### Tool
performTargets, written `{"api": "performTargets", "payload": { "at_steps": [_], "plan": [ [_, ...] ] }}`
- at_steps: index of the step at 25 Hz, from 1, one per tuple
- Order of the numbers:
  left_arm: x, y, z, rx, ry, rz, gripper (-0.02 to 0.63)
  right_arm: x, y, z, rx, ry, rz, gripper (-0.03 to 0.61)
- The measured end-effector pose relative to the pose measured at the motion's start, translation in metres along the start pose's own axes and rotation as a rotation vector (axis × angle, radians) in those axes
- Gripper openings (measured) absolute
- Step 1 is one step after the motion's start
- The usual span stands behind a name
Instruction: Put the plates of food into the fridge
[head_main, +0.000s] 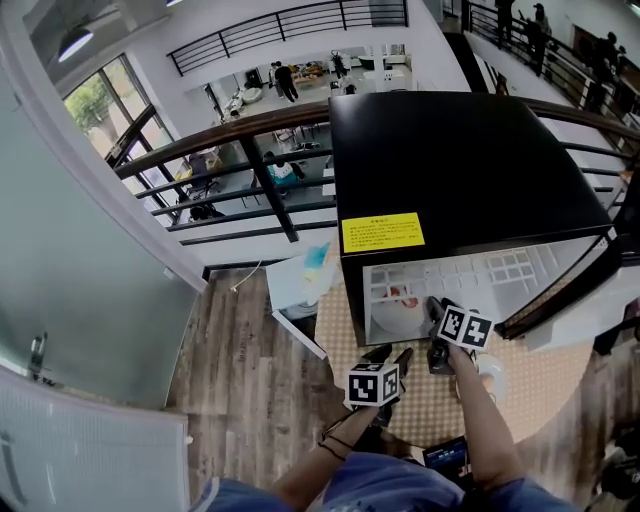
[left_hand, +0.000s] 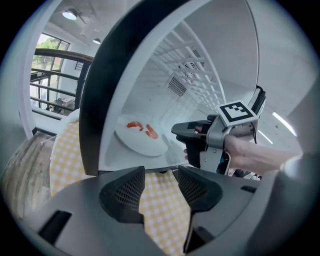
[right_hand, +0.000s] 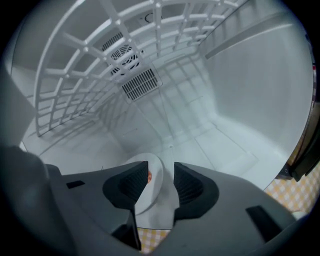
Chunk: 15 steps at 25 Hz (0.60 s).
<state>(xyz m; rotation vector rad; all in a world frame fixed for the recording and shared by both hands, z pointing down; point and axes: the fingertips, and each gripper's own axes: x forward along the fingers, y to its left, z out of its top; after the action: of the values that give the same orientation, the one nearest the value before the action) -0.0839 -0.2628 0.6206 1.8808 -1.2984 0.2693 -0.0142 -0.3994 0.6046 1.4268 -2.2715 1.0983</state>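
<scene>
One plate: a white plate (left_hand: 141, 139) lies flat on the left part of the fridge floor (right_hand: 220, 145), near the open front, with a few red shrimp-like pieces (left_hand: 142, 128) on it.
Fridge: a black mini fridge (head_main: 450, 170) stands on the round desk (head_main: 425, 410), which has a yellow checked cloth. Its door (head_main: 560, 290) is open to the right, and a white wire shelf (right_hand: 100, 75) sits above the plate.
Right gripper: the right gripper (right_hand: 160, 167) is inside the fridge opening with its fingers apart. The plate's near rim shows in the gap between them, but whether a finger touches it cannot be told.
Left gripper: the left gripper (left_hand: 161, 172) is outside the fridge, over the cloth near the desk's front edge, with its fingers apart and nothing between them.
How the plate will handle: it looks stiff, glazed and breakable, so it is likely slippery under the pads and would chip if knocked against the fridge wall. The food lies loose and would probably slide if the plate tilts.
Where to hold: the rim nearest the door seems best, with one finger above and one below, and the plate kept level.
Stage: this plate appears to be set down inside already, so what seems to be left is backing the right gripper out without dragging the rim.
</scene>
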Motion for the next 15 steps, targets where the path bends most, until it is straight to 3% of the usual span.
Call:
{"api": "performTargets", "payload": {
  "at_steps": [3, 6, 15],
  "plan": [
    [-0.005, -0.007, -0.003, 0.04, 0.002, -0.017, 0.213, -0.02, 0.0, 0.003, -0.005, -0.025, 0.018, 0.149],
    [-0.009, -0.017, -0.006, 0.081, 0.004, -0.045, 0.213, -0.043, 0.003, 0.001, -0.021, -0.043, 0.039, 0.083],
    [-0.037, -0.046, -0.005, 0.162, -0.039, -0.115, 0.212, -0.113, 0.021, -0.014, -0.038, -0.085, 0.112, 0.058]
  ]
}}
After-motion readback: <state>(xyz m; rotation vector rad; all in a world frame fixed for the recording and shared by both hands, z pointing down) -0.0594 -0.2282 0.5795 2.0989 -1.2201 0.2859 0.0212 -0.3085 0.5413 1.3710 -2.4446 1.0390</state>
